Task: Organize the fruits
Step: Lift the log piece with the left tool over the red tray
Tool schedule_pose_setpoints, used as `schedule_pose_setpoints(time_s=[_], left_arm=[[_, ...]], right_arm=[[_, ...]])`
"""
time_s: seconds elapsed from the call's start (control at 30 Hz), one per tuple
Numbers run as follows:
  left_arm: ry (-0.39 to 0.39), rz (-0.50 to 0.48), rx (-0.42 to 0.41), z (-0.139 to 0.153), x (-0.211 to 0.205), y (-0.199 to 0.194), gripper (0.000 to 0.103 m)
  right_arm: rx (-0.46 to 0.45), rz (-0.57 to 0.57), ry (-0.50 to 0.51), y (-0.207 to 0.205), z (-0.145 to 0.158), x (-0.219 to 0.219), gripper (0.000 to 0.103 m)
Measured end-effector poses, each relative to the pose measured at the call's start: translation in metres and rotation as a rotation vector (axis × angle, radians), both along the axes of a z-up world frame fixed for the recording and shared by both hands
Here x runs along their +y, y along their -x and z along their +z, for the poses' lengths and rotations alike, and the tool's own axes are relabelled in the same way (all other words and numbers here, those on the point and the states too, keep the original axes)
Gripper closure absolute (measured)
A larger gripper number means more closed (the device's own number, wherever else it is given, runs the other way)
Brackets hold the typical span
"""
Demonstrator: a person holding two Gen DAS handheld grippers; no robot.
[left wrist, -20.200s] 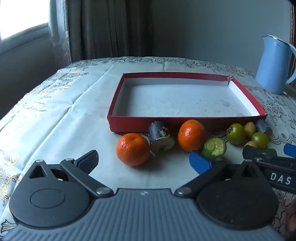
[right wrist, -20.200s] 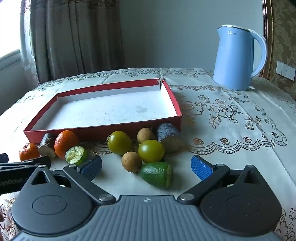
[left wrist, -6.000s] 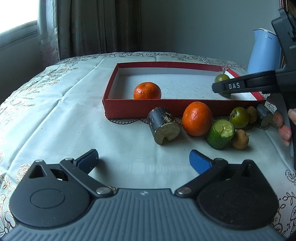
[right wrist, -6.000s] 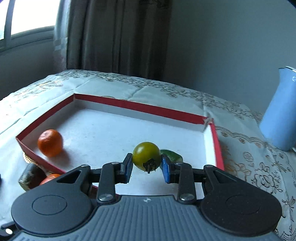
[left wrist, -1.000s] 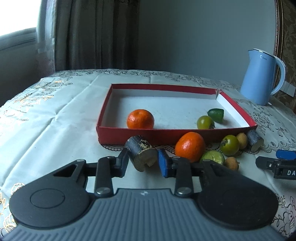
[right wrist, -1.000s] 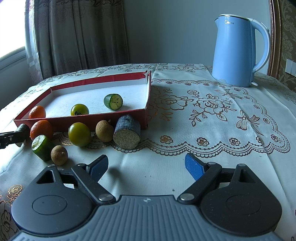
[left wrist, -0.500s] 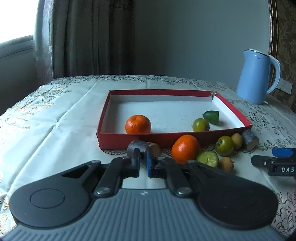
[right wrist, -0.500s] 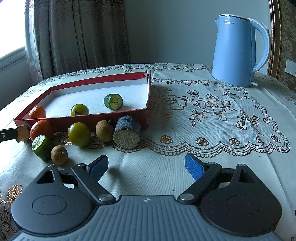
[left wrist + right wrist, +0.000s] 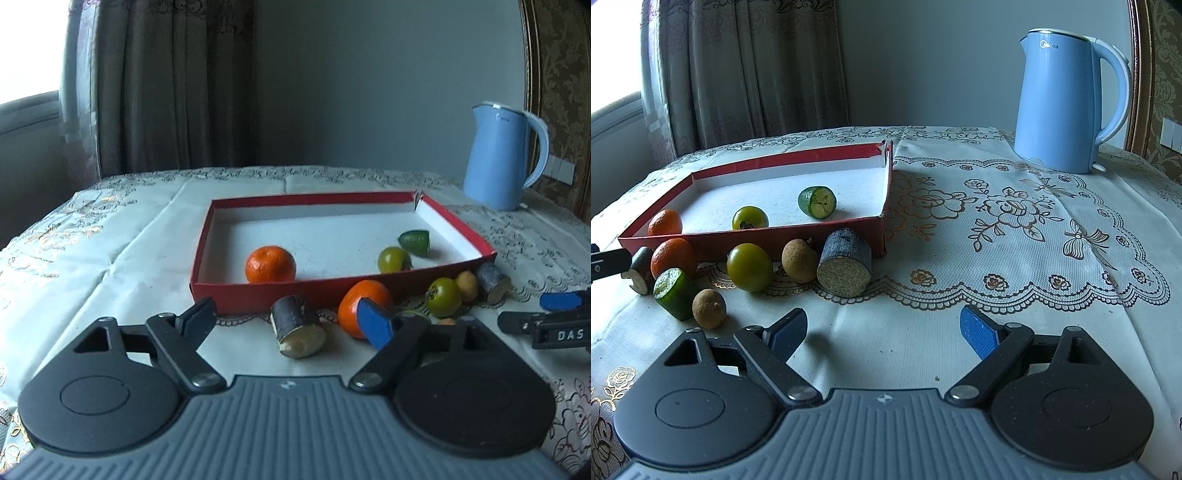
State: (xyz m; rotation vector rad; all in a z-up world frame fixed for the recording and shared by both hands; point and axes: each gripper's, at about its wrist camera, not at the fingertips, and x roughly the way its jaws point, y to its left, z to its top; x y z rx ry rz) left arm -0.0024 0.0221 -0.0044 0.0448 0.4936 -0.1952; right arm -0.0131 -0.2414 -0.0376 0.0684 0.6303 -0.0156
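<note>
My left gripper (image 9: 291, 314) is spread wide again after snapping shut empty; the cane piece (image 9: 297, 326) lies just ahead on the cloth, grab missed, needs redo. Right gripper (image 9: 882, 332) is apart too, idle. Beyond, red box (image 9: 258, 293) has 3 fruits.

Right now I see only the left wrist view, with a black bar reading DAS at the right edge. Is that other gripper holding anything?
Observer: No. The right gripper is open and empty, over the cloth.
Operator: What hides behind my blue pad?
Observer: A cut green piece lying on the cloth, with a small brown fruit beside it.
Operator: The green half inside the box looks whole to me. Is it?
Observer: No. The green half in the box has a flat cut end that faces the right gripper.
</note>
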Motion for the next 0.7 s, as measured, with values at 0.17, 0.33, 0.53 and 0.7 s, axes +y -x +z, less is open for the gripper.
schedule_pose_setpoints(time_s=[0.17,0.33,0.53,0.7], left_arm=[[0.015,0.023,0.073,-0.009,-0.002,-0.008,0.05],[0.034,0.039,0.086,-0.013,-0.006,-0.012,0.059],[0.026,0.029,0.096,-0.013,-0.01,-0.015,0.073],[0.027,0.03,0.088,-0.011,-0.009,-0.012,0.074]], right_arm=[[0.0,0.0,0.0,0.0,0.0,0.0,0.013],[0.0,0.0,0.0,0.0,0.0,0.0,0.013],[0.0,0.0,-0.001,0.0,0.0,0.0,0.013],[0.0,0.0,-0.001,0.0,0.0,0.0,0.013]])
